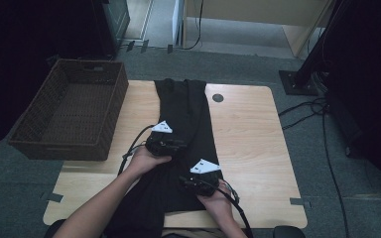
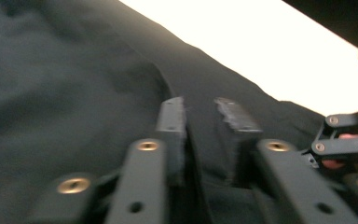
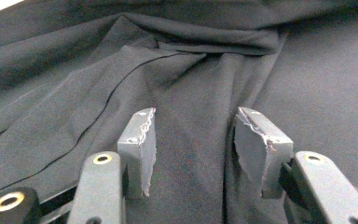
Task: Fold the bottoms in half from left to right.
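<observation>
On a wooden table [image 1: 248, 134] we work both grippers over a black garment [image 1: 186, 119], which lies lengthwise down the middle of the tabletop and spills off the near edge toward us. Our left gripper [image 1: 177, 145] sits at the cloth's left edge, jaws narrowed to a slim gap with dark fabric seemingly between them, though blur keeps us from telling whether it is pinched. Our right gripper [image 1: 194, 184], nearer and further right, hovers spread and released over rumpled folds [image 3: 205, 42], apparently placed to take a second hold so the cloth can be lifted or folded evenly. A wicker basket [image 1: 25, 134] overhangs the table's far-left corner, well apart from the garment; nothing else crowds the work.
</observation>
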A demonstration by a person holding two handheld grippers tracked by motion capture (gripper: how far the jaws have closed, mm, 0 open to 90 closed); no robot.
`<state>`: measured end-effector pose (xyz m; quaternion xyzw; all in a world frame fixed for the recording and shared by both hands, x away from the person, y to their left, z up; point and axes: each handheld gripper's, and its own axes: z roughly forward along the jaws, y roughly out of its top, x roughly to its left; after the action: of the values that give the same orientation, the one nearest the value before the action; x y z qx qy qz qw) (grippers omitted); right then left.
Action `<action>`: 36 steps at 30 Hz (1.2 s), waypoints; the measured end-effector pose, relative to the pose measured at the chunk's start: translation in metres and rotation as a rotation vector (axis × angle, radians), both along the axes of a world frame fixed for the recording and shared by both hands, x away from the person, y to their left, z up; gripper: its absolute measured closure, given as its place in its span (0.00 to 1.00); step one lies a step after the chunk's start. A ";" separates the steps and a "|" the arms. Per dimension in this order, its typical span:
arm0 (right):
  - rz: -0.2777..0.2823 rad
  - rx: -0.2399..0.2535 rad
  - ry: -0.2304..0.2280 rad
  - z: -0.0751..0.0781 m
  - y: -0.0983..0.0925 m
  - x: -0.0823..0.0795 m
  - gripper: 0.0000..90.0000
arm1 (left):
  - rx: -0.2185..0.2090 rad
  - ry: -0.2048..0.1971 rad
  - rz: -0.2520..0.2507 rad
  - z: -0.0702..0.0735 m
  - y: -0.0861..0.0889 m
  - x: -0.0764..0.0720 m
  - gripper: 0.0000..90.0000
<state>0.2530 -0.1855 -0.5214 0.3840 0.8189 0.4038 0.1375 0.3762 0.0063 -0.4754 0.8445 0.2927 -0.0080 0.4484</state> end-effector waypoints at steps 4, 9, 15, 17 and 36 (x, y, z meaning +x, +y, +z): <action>-0.004 0.000 0.000 0.000 0.000 0.000 0.55 | 0.026 -0.043 -0.003 0.010 0.007 0.020 0.76; -0.003 -0.002 -0.002 0.000 0.000 0.000 0.55 | 0.055 -0.071 0.031 0.008 0.010 0.055 0.76; -0.002 0.002 0.003 0.000 0.000 0.001 0.55 | 0.144 -0.120 0.079 -0.005 0.002 0.094 0.73; -0.001 0.000 0.000 0.000 0.000 0.000 0.55 | 0.155 -0.119 0.101 -0.010 0.001 0.104 0.73; -0.074 0.064 -0.044 0.021 -0.014 0.024 0.52 | 0.143 -0.031 0.115 -0.035 0.003 0.114 0.68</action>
<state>0.2767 -0.1996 -0.5008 0.4092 0.7875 0.4329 0.1581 0.4907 0.0089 -0.5101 0.8563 0.3337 0.0517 0.3909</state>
